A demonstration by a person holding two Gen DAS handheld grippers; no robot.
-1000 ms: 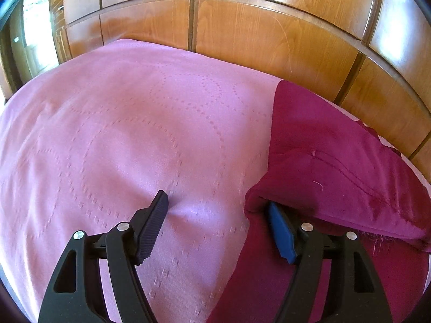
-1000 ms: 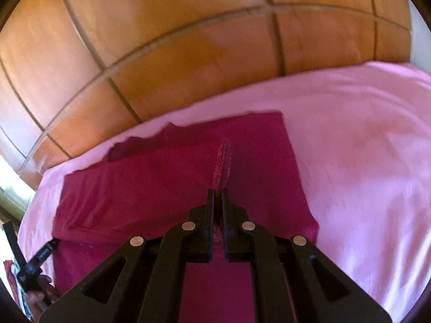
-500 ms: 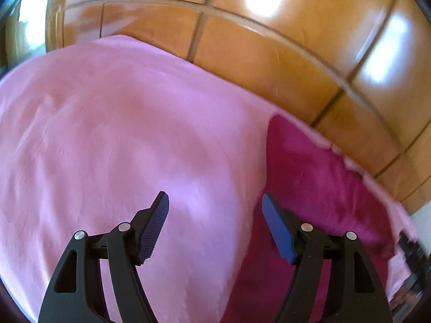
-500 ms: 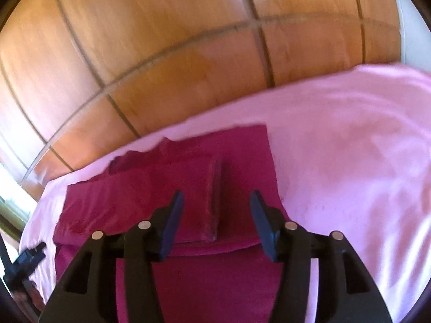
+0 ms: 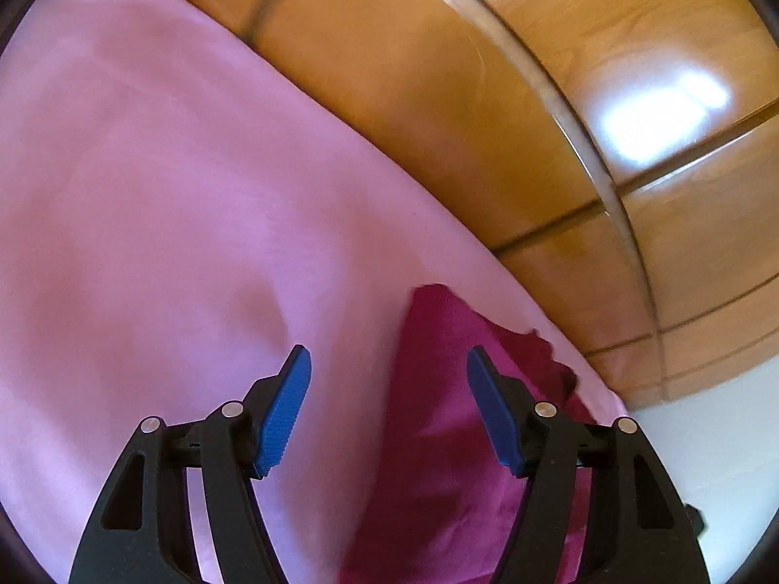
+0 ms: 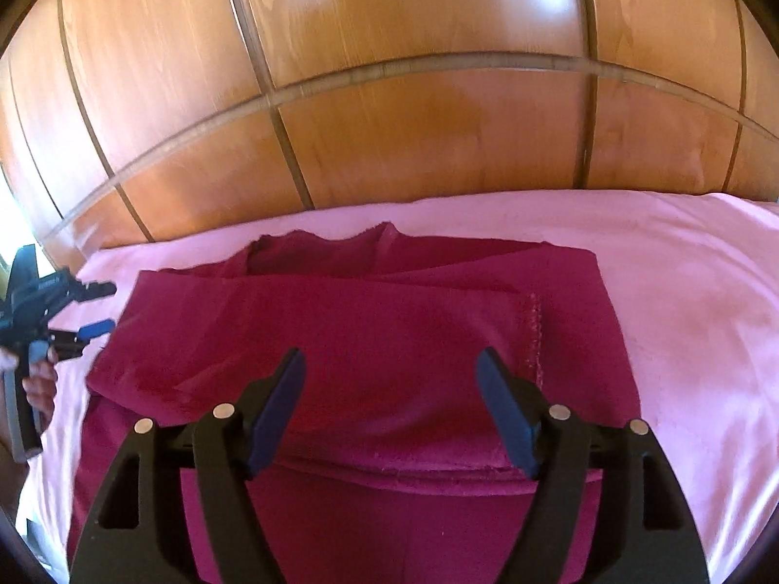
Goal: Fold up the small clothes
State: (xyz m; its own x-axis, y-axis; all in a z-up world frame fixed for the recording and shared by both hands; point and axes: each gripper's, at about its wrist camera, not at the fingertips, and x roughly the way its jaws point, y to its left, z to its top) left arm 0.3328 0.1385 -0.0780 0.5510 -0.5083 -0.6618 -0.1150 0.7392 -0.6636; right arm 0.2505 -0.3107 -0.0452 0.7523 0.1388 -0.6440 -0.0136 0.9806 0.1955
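At the far left of the right wrist view, your left gripper point(image 6: 95, 309) hangs beside the left edge of the crimson garment point(image 6: 370, 340), near the cloth but not touching it; its jaws are spread and hold nothing. In its own view that same left gripper point(image 5: 387, 389) looks along the boundary between the pink bedspread point(image 5: 170, 185) and the garment point(image 5: 438, 418): the left blue pad point(image 5: 285, 413) stands over bare bedspread, while the right pad sits over the crimson cloth, so the garment's edge runs up between the jaws without being pinched. This placement is judged to serve a fresh grasp on that left edge or corner. Moving to the centre, the garment lies flat on the bedspread point(image 6: 681, 292) with an upper layer already laid across a lower one, its front fold edge running just ahead of your right gripper point(image 6: 389, 389); a stitched hem point(image 6: 535, 336) runs down the layer's right side. The right gripper's jaws are likewise spread and empty, poised above the folded layer rather than around any edge, the hem lying just beyond the right finger. Both tools thus appear to be between grasps, the cloth resting free. Behind the bed stands a wooden panelled wall point(image 6: 414, 97).
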